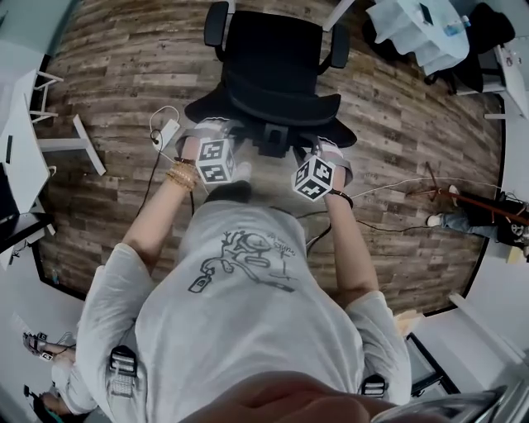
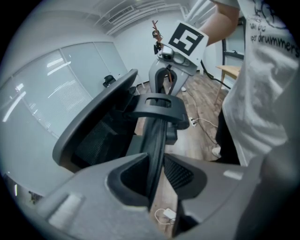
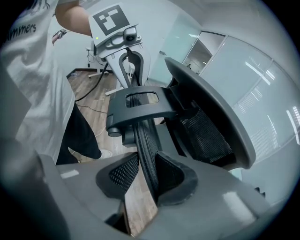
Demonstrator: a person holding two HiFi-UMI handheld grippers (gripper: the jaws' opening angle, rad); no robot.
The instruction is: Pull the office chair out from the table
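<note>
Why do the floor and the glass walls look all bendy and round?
Head view: a wide lens bows the wooden floor into a bowl, and the corners go dark. Left gripper view: the glass wall bulges, and the left gripper up close looks soft. Right gripper view: the office chair curves too, and glare streaks the glass.

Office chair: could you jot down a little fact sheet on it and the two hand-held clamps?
Object: black office chair with armrests
Standing on: wooden floor
Left gripper: jaws clamped on the top edge of the backrest
Right gripper: jaws clamped on the same edge, further along
Person: stands directly behind the chair
Nearby: white charger on the floor
</note>
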